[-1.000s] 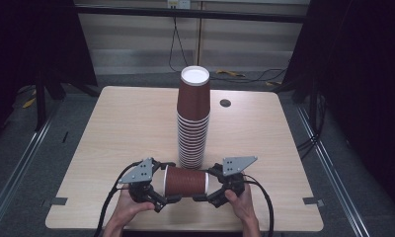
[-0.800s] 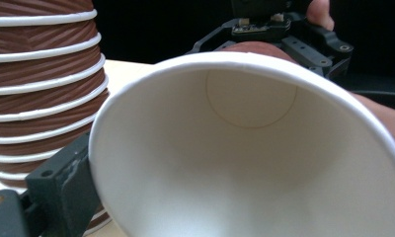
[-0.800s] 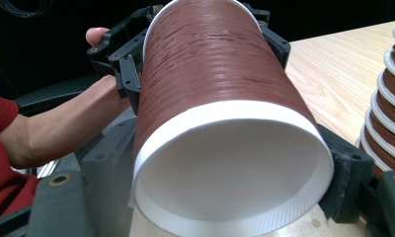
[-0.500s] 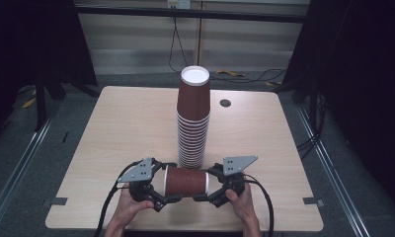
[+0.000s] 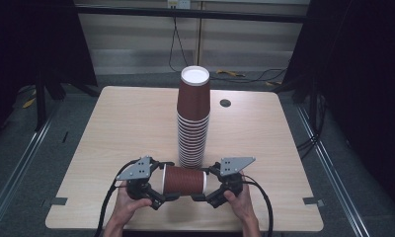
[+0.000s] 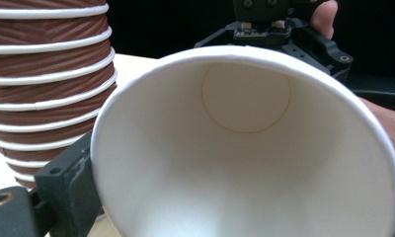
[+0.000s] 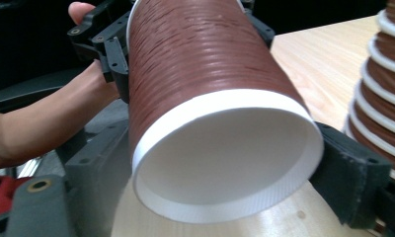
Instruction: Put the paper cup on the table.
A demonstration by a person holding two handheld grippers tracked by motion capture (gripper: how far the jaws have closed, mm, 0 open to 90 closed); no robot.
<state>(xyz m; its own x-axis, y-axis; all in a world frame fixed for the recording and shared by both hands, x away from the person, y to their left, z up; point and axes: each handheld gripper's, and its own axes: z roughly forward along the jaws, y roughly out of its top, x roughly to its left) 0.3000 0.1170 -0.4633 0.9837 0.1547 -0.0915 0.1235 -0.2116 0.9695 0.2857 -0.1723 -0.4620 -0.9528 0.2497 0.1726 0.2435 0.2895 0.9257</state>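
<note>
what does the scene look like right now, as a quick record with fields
held cup: on its side, level between both grippers
left gripper: at the cup's open mouth, jaws have just been closing on its rim
right gripper: clamped on the cup's base
cup stack: upside down, upright, just behind
table: light wood

Cup stack (image 5: 193, 118) stands mid-table (image 5: 111, 128). Lying cup (image 5: 184, 179) sits just in front of the stack, left gripper (image 5: 158, 195) at its left end, right gripper (image 5: 205, 195) at its right end.
</note>
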